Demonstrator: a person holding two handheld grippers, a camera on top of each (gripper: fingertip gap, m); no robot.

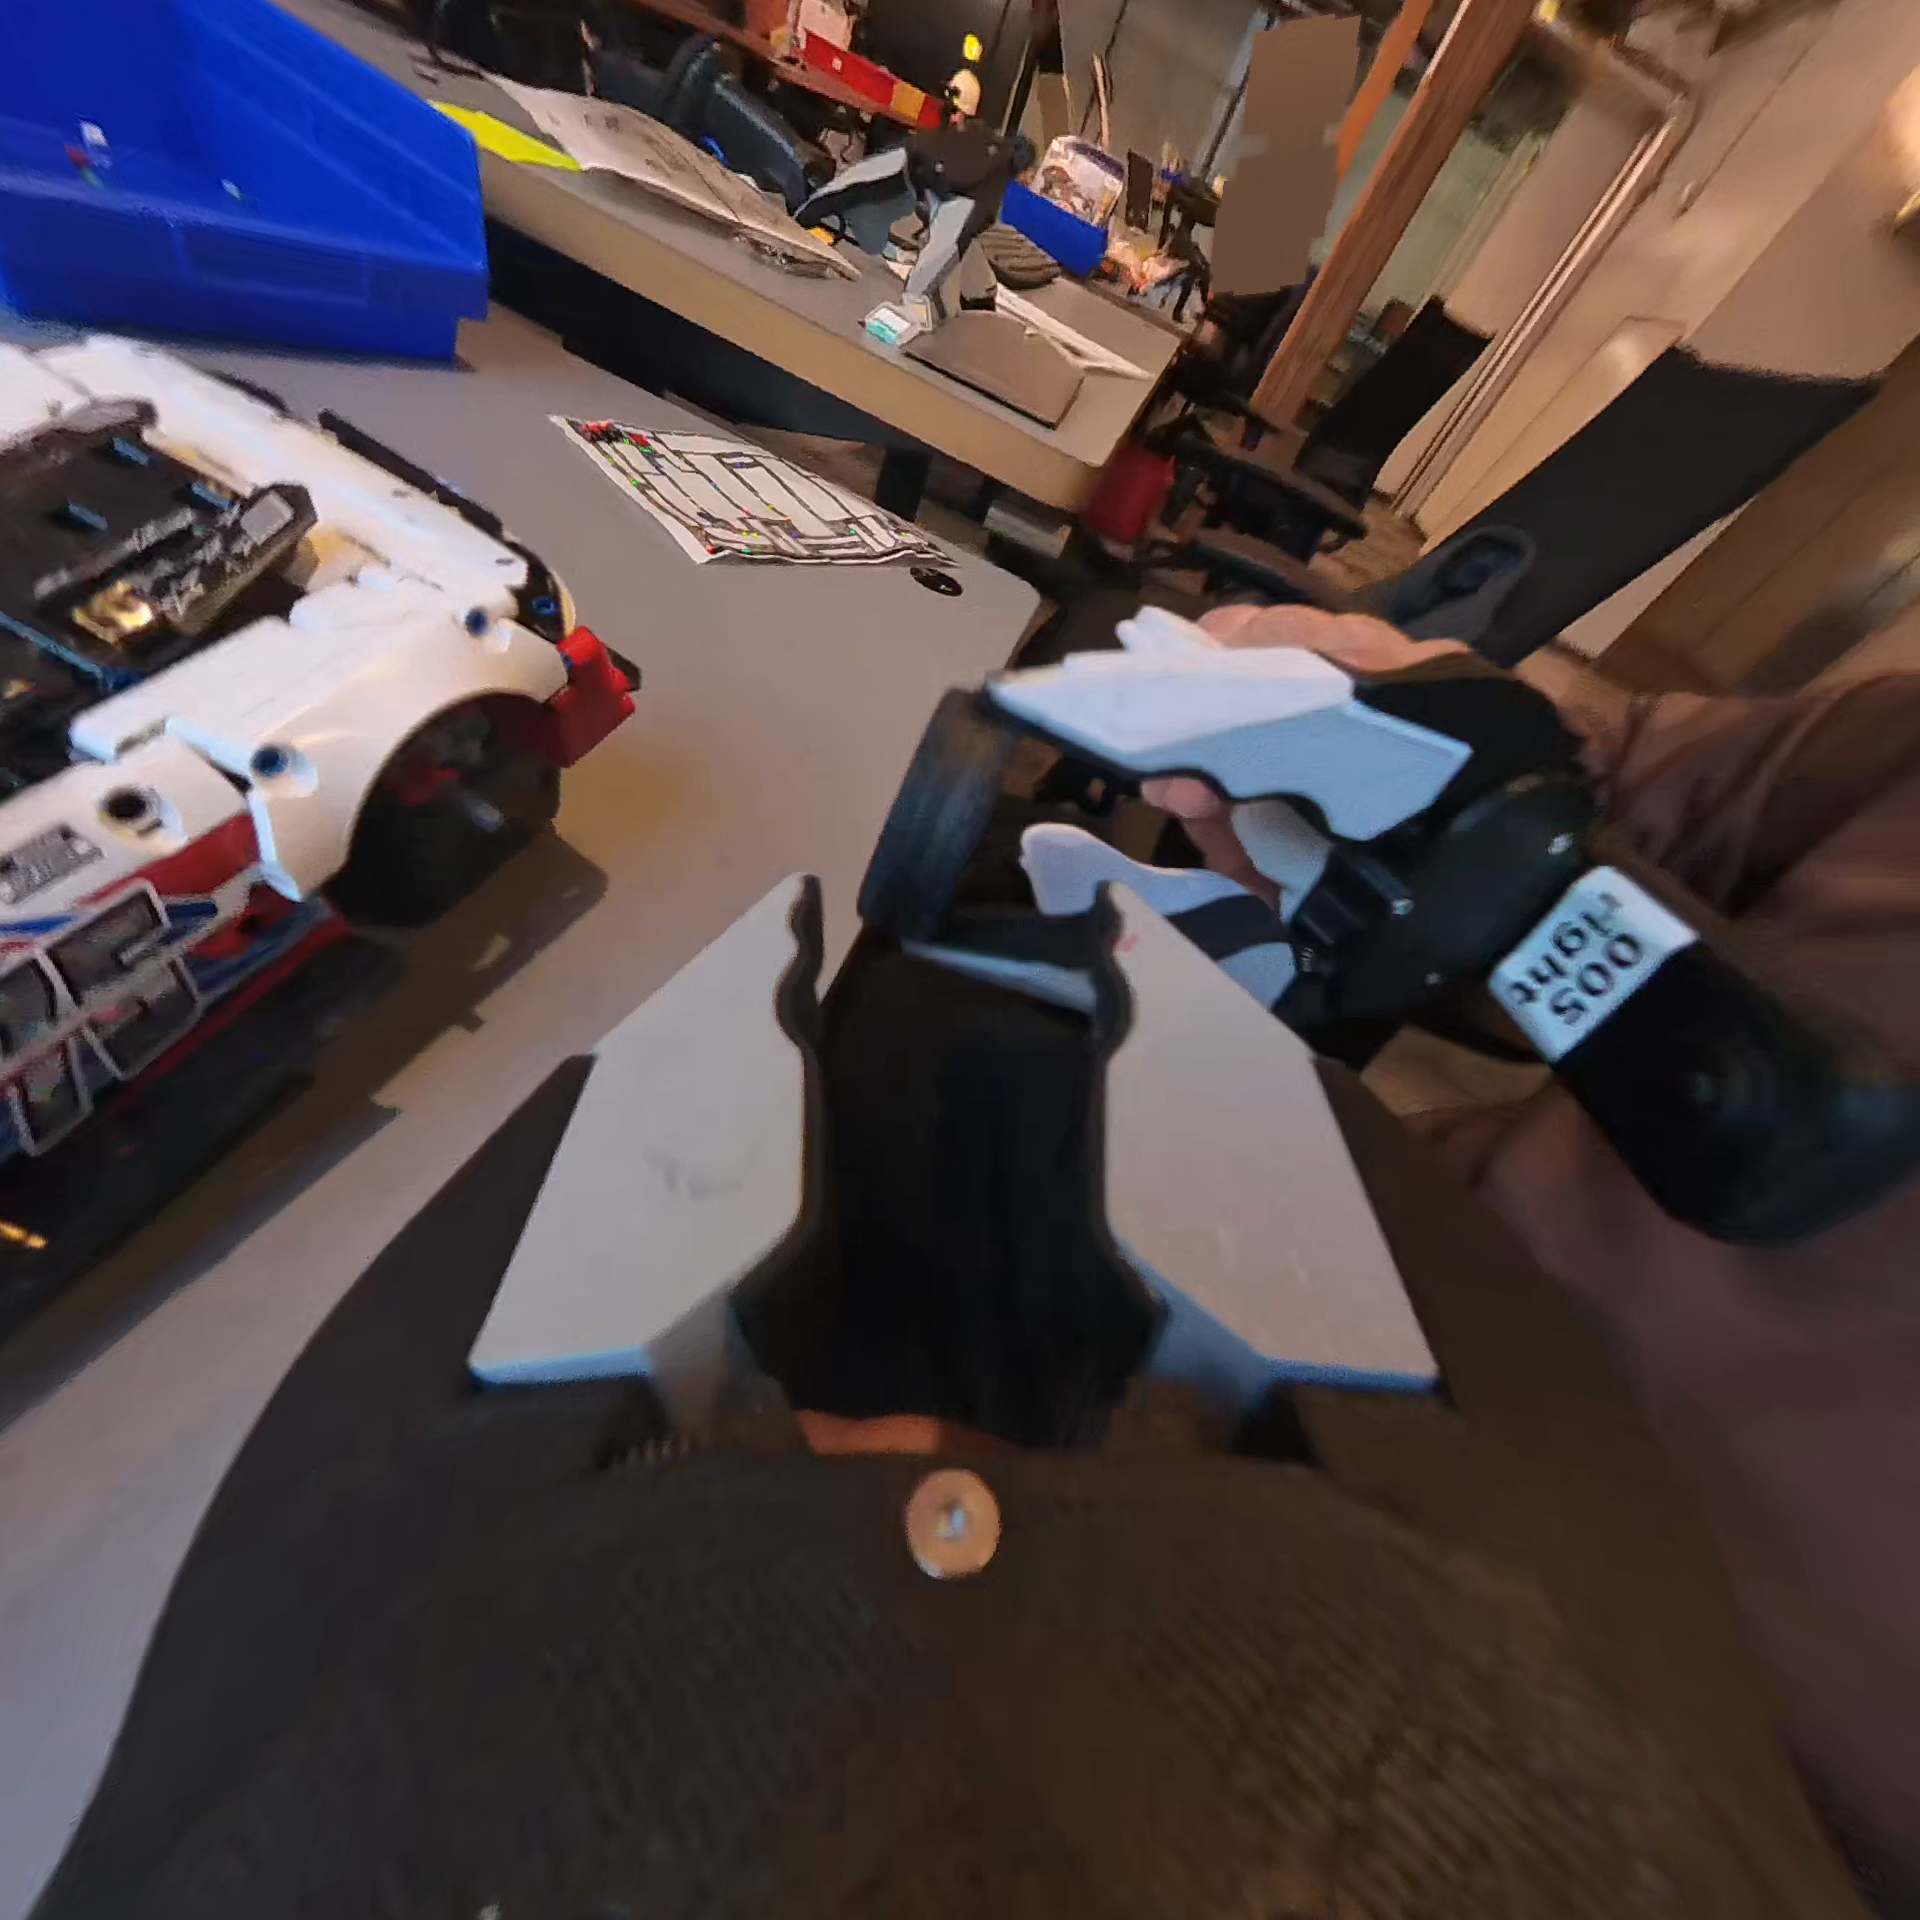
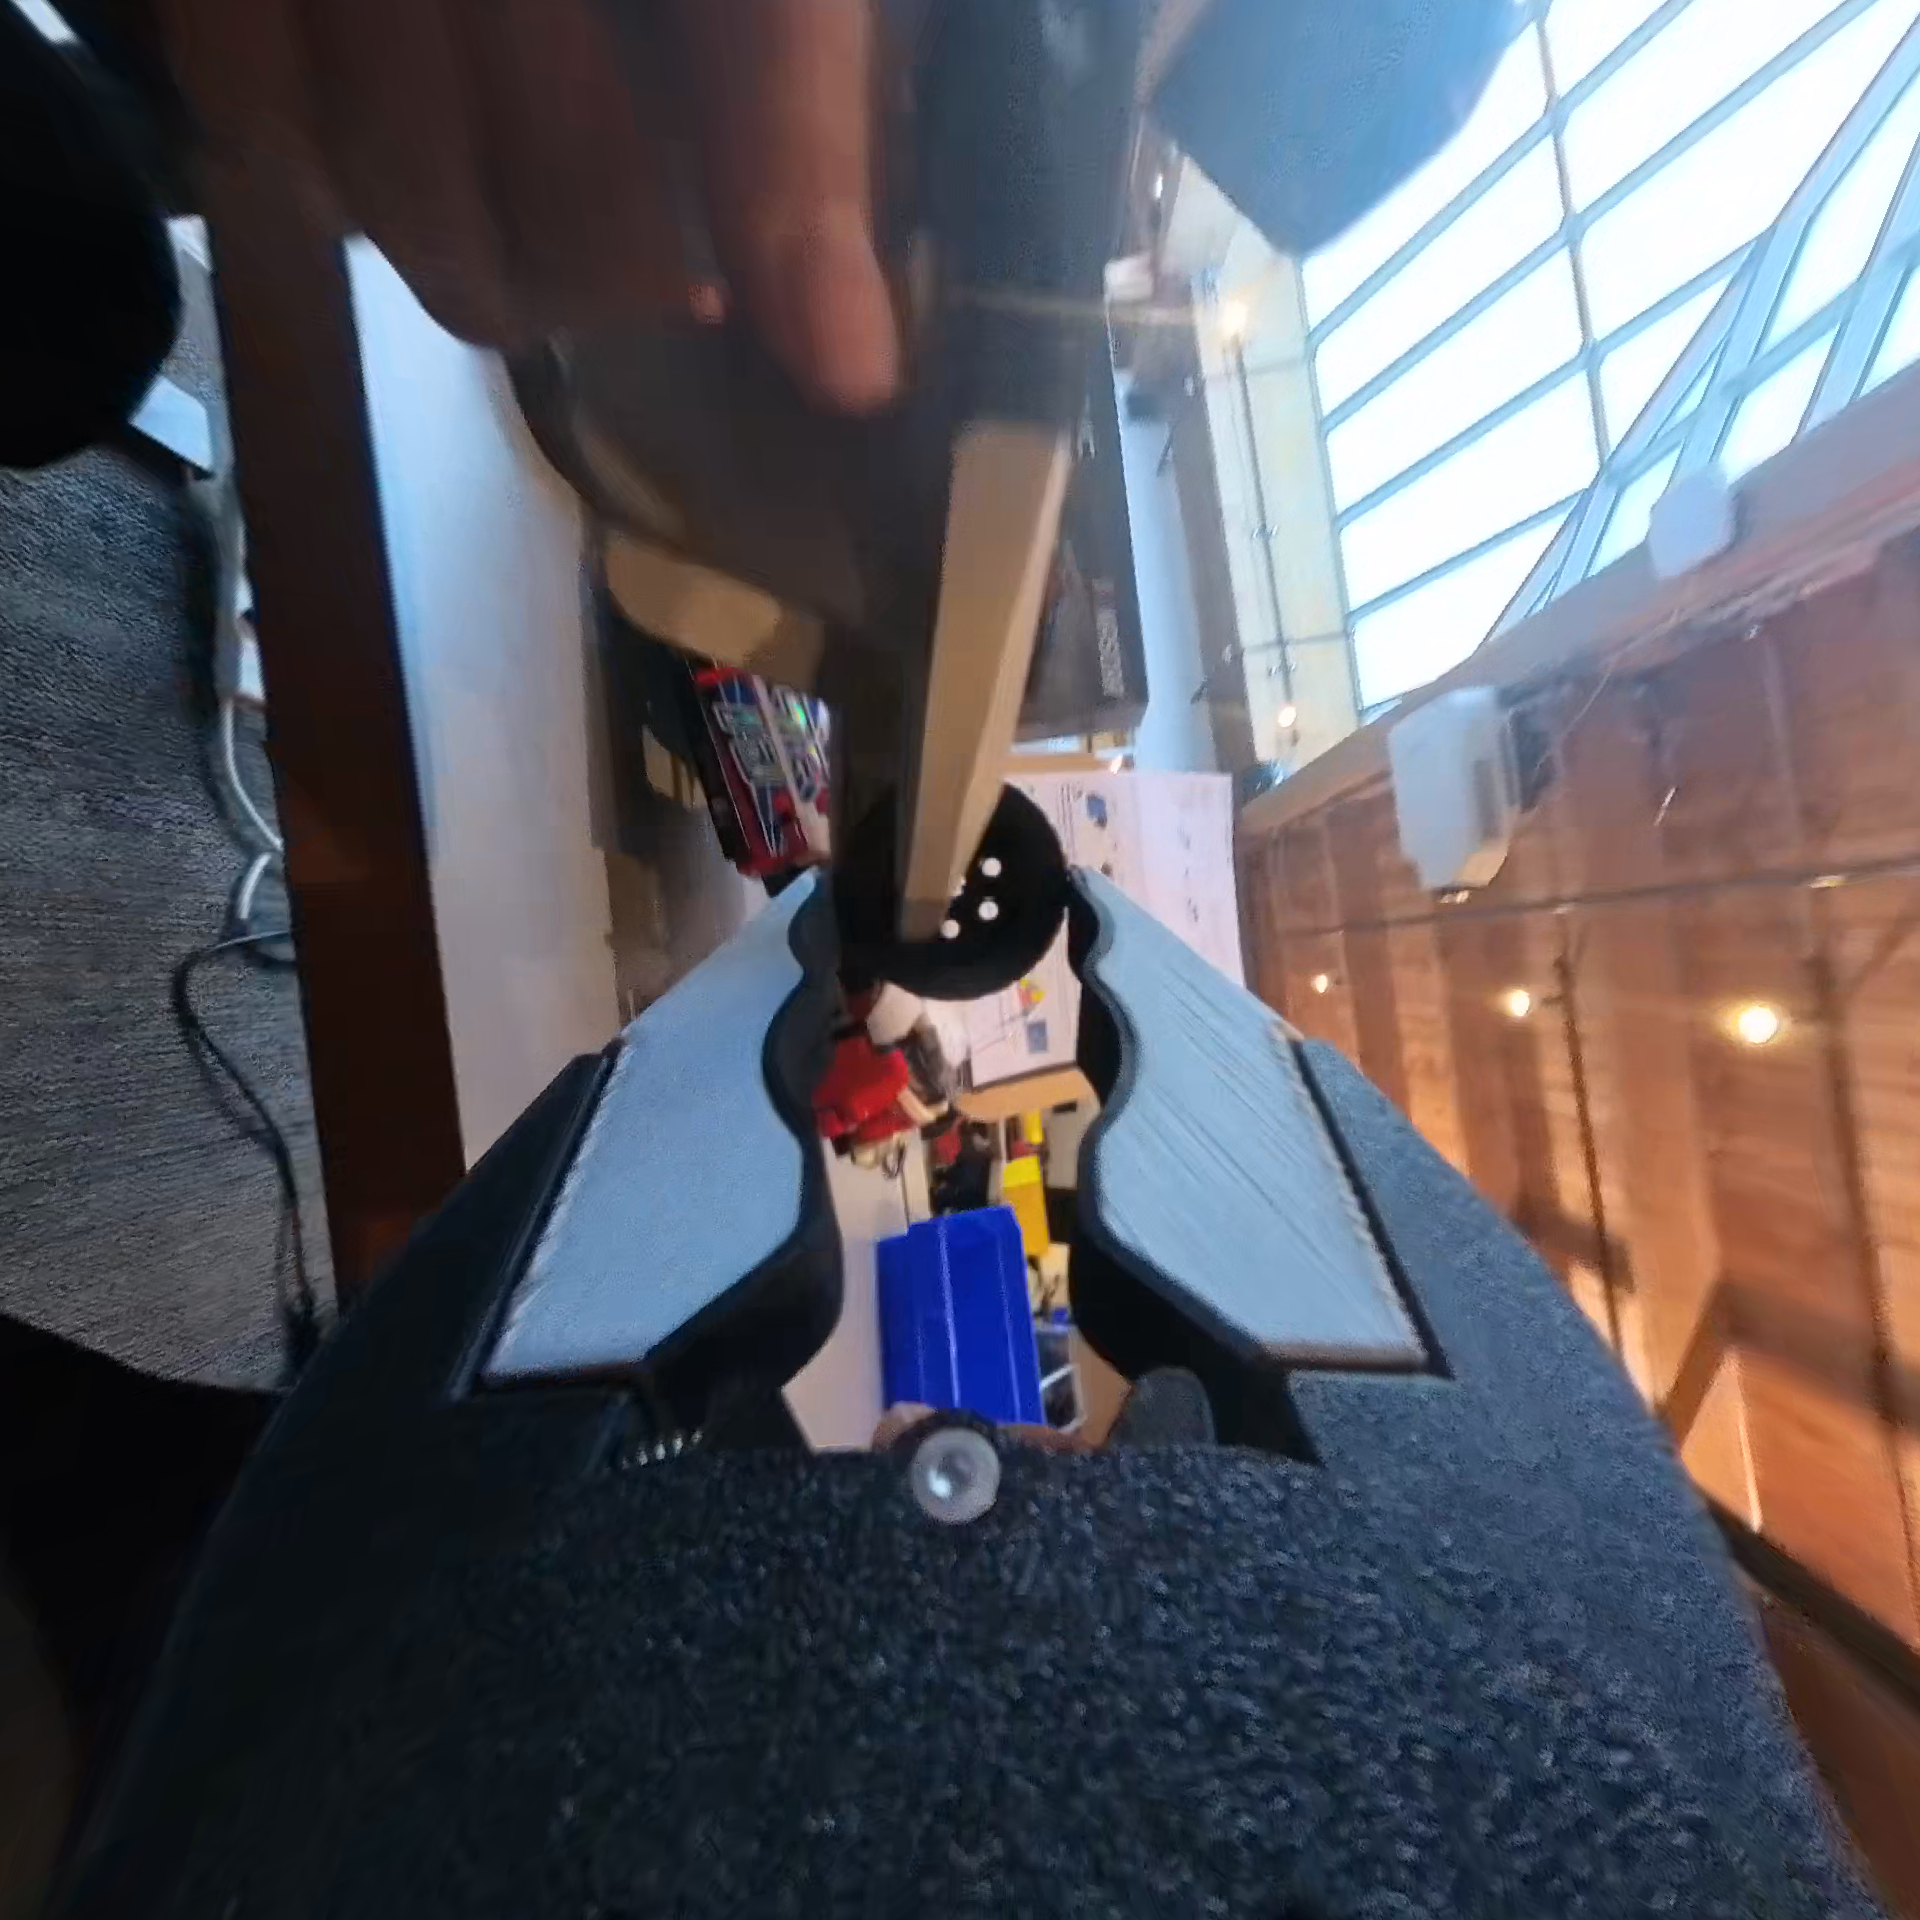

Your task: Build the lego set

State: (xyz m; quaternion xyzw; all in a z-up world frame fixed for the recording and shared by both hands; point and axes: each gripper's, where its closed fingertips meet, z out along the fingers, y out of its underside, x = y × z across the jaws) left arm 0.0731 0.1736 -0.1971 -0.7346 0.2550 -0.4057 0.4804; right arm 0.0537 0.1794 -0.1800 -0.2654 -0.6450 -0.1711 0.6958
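Note:
A white, red and black lego car (image 1: pixel 260 675) stands on the grey table (image 1: pixel 779 675) at the left. My right gripper (image 2: pixel 951 899) is shut on a black lego wheel (image 2: pixel 987 935), held in the air past the table's edge. In the left wrist view the wheel (image 1: pixel 925 821) shows edge-on between the right gripper's white fingers (image 1: pixel 1195 717). My left gripper (image 1: pixel 956 909) is open, with its tips just below the wheel. In the right wrist view one of its tan fingers (image 2: pixel 987 644) reaches the wheel's face.
A blue bin (image 1: pixel 229 177) stands at the table's back left, and a printed instruction sheet (image 1: pixel 748 499) lies near the far edge. A second table (image 1: pixel 831 312) with papers stands behind. A person's hand (image 1: pixel 1299 634) holds the right gripper. My left and right fingertips are right by each other.

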